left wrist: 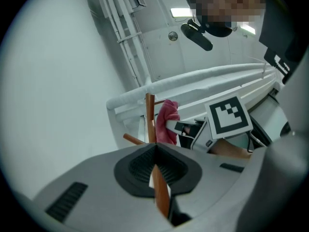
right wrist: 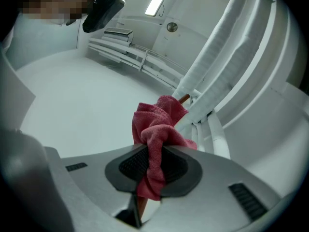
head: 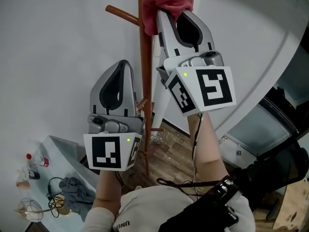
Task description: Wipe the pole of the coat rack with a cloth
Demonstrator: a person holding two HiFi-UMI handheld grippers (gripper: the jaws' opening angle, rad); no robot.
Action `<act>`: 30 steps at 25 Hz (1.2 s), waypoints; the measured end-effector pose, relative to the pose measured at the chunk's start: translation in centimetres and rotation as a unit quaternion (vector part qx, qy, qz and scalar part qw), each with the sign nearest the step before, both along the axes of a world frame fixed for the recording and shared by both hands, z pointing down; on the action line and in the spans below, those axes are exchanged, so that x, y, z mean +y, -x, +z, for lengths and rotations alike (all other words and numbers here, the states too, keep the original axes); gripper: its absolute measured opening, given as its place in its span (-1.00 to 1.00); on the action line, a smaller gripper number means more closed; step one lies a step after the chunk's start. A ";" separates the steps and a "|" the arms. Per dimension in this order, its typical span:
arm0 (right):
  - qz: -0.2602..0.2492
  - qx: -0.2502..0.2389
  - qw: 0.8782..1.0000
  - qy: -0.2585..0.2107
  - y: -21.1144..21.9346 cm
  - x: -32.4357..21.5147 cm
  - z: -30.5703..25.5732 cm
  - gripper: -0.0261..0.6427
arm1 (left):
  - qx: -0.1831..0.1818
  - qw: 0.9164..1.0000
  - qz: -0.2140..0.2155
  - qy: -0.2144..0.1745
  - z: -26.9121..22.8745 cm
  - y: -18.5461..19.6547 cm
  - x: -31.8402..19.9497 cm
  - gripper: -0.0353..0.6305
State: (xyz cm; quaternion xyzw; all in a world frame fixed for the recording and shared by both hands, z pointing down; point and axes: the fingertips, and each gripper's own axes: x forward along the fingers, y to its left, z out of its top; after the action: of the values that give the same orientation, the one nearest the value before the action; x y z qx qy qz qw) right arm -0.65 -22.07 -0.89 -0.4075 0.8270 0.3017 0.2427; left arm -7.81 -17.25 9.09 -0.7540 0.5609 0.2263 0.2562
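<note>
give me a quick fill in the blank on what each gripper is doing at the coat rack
1. The right gripper is shut on a red ___.
2. The left gripper is shut on the upright brown wooden ___.
3. Along that upright, the right gripper sits ___ the left gripper, near the top end.

Missing words: cloth; pole; above.

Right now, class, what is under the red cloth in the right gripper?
The coat rack's wooden pole runs under the cloth, which the right gripper clamps; the pole's tip pokes out beyond. The wrapped stretch is hidden.
</note>
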 end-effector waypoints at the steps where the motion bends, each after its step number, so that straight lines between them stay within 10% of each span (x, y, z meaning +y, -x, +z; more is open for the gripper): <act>1: 0.002 0.002 1.000 0.002 0.1 -0.3 0.0 -0.72 | 0.002 1.000 0.000 0.002 0.1 0.1 -0.1 -0.88; 30: 0.024 0.028 0.997 0.064 1.0 -3.4 5.5 -0.72 | 0.004 0.998 0.003 0.060 3.3 1.1 -2.2 -0.88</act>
State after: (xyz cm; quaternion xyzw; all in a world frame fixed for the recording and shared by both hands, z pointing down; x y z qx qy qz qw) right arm -1.63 -25.42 4.61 -0.4337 0.8409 0.2654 0.1854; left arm -8.93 -19.44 12.44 -0.7690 0.5721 0.1957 0.2075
